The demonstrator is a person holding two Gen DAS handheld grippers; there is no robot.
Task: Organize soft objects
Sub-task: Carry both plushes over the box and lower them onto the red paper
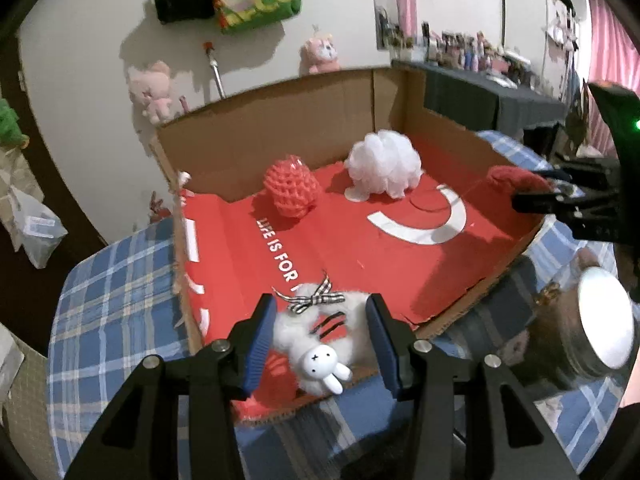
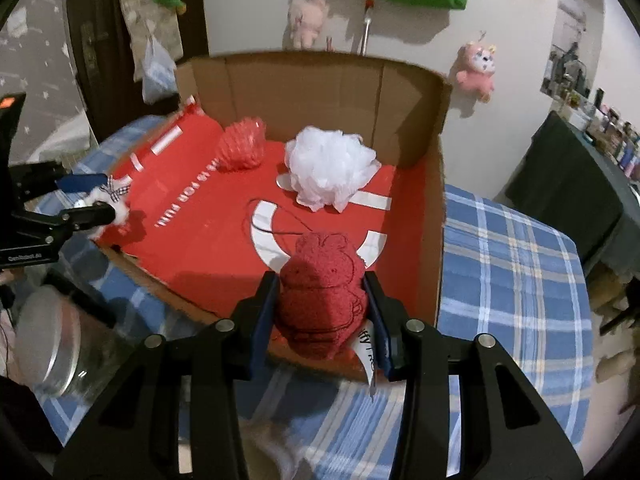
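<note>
The left gripper (image 1: 320, 332) is showing two matte black arms with triangular cut-outs, each carrying round silver screw heads near the joints, and its fingers (image 1: 258, 344) are wearing ribbed dark blue pads. The right gripper (image 2: 322, 320) is showing the same black frame, silver screws and blue pads. Seen from the side, each black body is carrying a small lit indicator, one green, one orange, with tiny white lettering below the orange one.

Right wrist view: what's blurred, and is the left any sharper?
Right wrist view: the glass jar at lower left smears with motion, and the red mesh ball is soft. Left wrist view: the box's contents are crisper; the jar glares white at its lid. Fisheye bends the box walls in both.
</note>
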